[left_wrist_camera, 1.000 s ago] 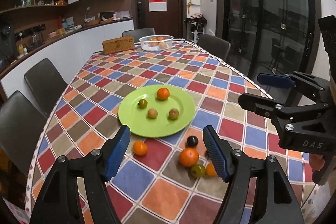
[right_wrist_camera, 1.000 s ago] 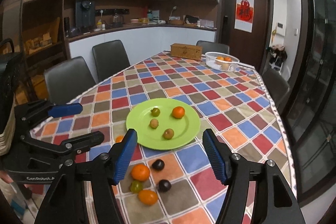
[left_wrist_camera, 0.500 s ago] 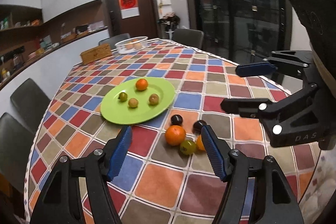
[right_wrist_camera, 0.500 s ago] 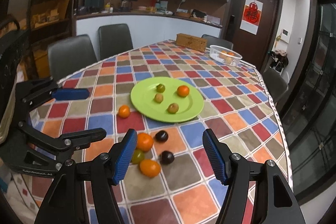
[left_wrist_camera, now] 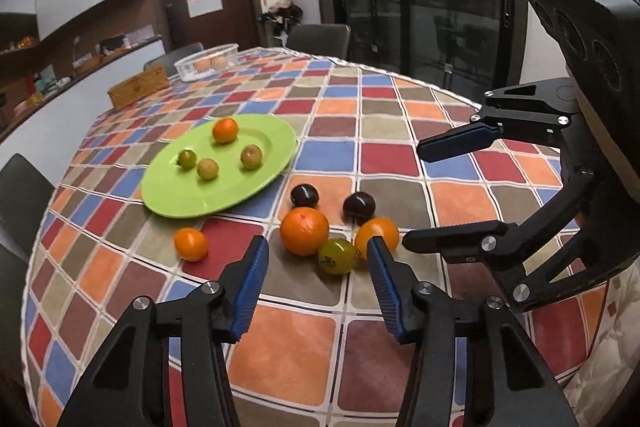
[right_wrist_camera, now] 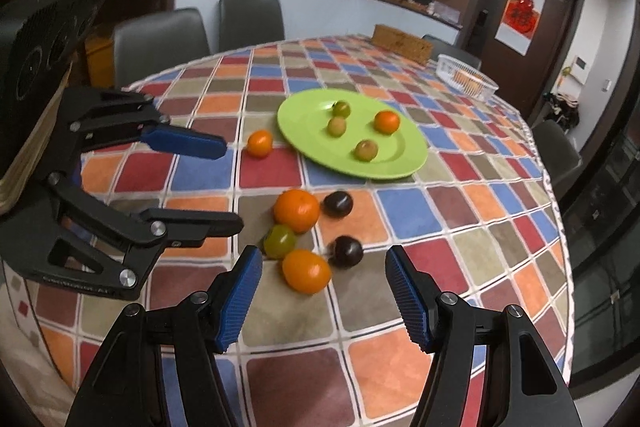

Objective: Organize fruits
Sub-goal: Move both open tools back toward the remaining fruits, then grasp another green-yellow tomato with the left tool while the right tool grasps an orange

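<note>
The left gripper (left_wrist_camera: 316,267) hangs over the counter (left_wrist_camera: 400,131), jaws closing with nothing pressed between them — a large orange (left_wrist_camera: 304,231) and a green fruit (left_wrist_camera: 337,256) lie just ahead of the gap. The right gripper (right_wrist_camera: 324,281) stands released — a smaller orange (right_wrist_camera: 306,271) sits just beyond its jaws. The green plate (left_wrist_camera: 192,195) lies farther ahead.

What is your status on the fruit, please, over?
Left gripper empty, jaws closing above the table. Right gripper open, empty. Six loose fruits on the tablecloth, four on green plate. Path clear.
</note>
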Demonstrator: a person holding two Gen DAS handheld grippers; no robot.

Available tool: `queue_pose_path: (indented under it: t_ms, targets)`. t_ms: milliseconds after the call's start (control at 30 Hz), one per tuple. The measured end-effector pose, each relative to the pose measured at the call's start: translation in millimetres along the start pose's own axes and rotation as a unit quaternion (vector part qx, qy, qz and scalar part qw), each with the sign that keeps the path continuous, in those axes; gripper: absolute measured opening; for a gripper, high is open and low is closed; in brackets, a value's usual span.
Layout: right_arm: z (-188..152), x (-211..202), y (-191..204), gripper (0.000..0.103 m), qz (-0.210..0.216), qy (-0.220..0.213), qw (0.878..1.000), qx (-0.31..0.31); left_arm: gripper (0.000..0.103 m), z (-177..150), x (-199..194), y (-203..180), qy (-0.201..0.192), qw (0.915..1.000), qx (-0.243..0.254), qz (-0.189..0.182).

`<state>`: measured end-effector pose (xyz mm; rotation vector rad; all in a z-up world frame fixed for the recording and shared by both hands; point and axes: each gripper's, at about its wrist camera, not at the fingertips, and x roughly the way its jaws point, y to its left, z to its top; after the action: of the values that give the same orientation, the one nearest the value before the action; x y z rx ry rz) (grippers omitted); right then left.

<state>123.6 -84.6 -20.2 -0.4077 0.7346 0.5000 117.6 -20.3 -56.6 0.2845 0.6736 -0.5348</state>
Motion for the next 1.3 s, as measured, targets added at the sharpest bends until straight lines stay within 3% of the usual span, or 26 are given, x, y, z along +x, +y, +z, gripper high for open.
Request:
queue_pose_path:
  t_ms: [467,1067,1133,1300]
  targets:
    - [-11.6,35.6,-3.0,0.053,0.045,0.039,0.998,0.002,0.038,-5.8,36.7,3.4,0.047,0.9984,-0.006,-0.031]
    - [-13.0,57.8,-7.2,0.047,0.075,0.045,0.996,0.015,0.038,-7.2,49.7,8.4,0.065,0.9968,-0.017,-0.043]
    - [-13.5,59.0,-8.0,0.039,0.078,0.046,0.996,0.016,0.038,-6.8,50.8,8.0,0.066,0.9967,-0.019,-0.044]
    - [-15.4,58.8,-11.9,0.038,0.079,0.045,0.995,0.029,0.037,-5.5,55.0,5.8,0.069,0.9965,-0.020,-0.043]
